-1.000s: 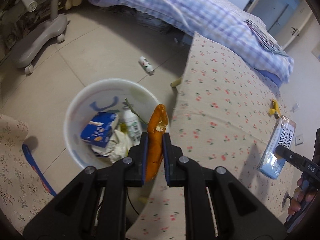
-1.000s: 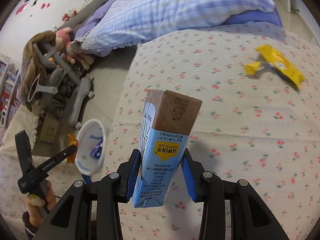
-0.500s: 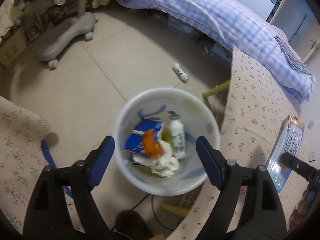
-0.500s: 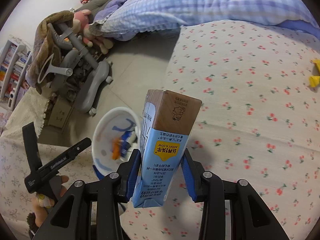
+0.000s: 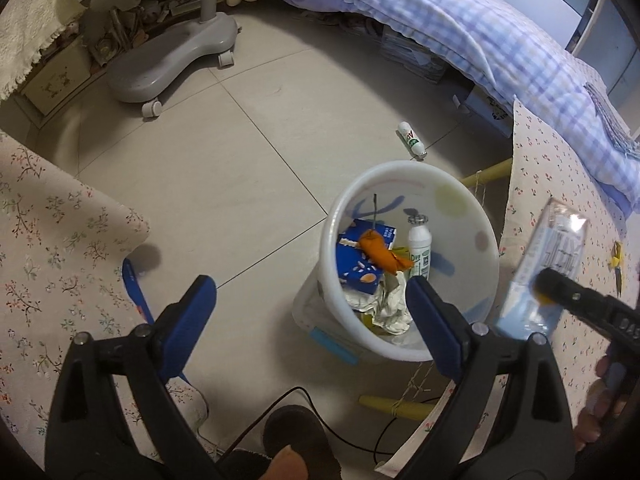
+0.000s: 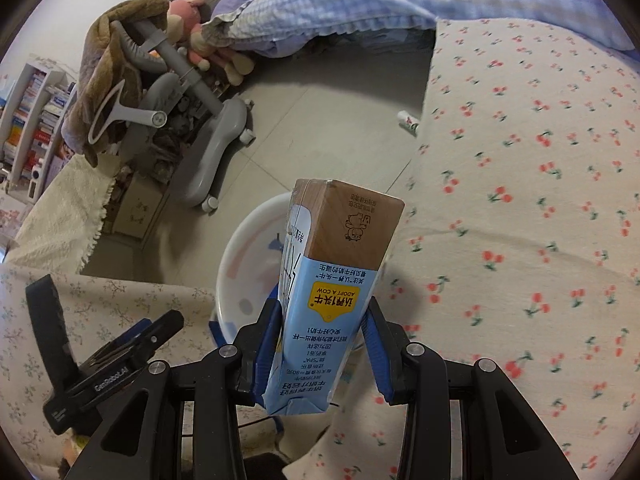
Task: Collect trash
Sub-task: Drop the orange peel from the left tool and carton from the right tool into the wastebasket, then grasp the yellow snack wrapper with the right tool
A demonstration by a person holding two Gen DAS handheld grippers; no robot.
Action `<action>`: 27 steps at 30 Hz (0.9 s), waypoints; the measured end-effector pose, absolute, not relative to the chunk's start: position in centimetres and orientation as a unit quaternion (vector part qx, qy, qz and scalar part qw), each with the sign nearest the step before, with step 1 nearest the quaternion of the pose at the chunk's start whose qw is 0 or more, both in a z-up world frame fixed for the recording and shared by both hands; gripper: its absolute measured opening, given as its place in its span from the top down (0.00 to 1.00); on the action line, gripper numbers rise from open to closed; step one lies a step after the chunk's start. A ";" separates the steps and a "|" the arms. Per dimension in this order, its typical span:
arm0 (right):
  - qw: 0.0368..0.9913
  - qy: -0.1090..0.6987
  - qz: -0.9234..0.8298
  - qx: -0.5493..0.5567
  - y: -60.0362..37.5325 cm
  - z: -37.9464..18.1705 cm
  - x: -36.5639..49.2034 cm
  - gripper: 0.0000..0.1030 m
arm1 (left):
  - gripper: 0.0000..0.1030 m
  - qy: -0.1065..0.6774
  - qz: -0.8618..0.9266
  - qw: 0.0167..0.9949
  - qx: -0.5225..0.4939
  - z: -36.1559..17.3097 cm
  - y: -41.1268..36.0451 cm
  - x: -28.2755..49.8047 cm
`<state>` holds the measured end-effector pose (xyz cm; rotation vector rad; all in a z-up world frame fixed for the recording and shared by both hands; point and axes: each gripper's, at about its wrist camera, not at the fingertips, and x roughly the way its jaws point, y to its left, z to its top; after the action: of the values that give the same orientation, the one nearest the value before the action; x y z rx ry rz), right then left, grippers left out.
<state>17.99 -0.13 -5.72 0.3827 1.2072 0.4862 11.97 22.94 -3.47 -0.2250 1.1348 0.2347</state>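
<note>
A white trash bin (image 5: 412, 352) stands on the floor beside the floral-cloth table. Inside it lie an orange wrapper (image 5: 382, 252), a blue box (image 5: 360, 256), a small white bottle (image 5: 419, 246) and crumpled paper (image 5: 390, 306). My left gripper (image 5: 310, 312) is open and empty, above the bin's near left side. My right gripper (image 6: 322, 338) is shut on a light-blue milk carton (image 6: 332, 292) and holds it over the bin's rim (image 6: 240, 240). The carton also shows in the left wrist view (image 5: 548, 272), at the bin's right.
A small white tube (image 5: 412, 139) lies on the tiled floor beyond the bin. A grey chair base (image 5: 172, 62) stands at the far left. The bed with a checked quilt (image 5: 500, 40) runs along the back. A yellow wrapper (image 5: 616, 258) lies on the floral table (image 6: 540, 220).
My left gripper opened and dropped the orange wrapper into the bin, then drew back to the left. My right gripper carried the milk carton from over the table to over the bin.
</note>
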 end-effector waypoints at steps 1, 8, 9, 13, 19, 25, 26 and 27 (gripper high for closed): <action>0.776 0.559 0.230 0.180 0.2 -5.9 18.1 0.59 | 0.07 0.535 0.113 0.830 -0.109 -3.4 23.1 12.0; 0.774 0.551 0.240 0.199 0.1 -6.0 18.5 0.32 | 0.07 0.536 0.110 0.830 -0.106 -3.5 23.1 11.9; 0.777 0.549 0.238 0.195 -0.1 -5.7 18.5 0.32 | 0.07 0.536 0.110 0.830 -0.105 -3.5 23.0 11.9; 0.795 0.537 0.214 0.185 -3.0 -4.5 17.9 0.31 | 0.07 0.539 0.103 0.829 -0.108 -3.5 22.2 12.1; 0.821 0.520 0.154 0.179 -8.8 -3.2 17.5 0.30 | 0.07 0.539 0.077 0.833 -0.099 -3.3 19.3 12.6; 0.846 0.501 0.071 0.169 -16.6 -2.5 17.0 0.28 | 0.07 0.545 0.040 0.832 -0.096 -3.4 15.3 13.7; 0.848 0.499 0.061 0.166 -17.6 -2.5 17.0 0.28 | 0.07 0.545 0.032 0.833 -0.096 -3.3 14.5 13.9; 0.851 0.497 0.048 0.162 -18.9 -2.5 17.0 0.28 | 0.07 0.544 0.025 0.833 -0.094 -3.3 13.7 14.1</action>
<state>17.00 -18.93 -2.51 0.3410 1.0471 0.1001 14.07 13.66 -3.26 -0.1997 1.1536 0.0539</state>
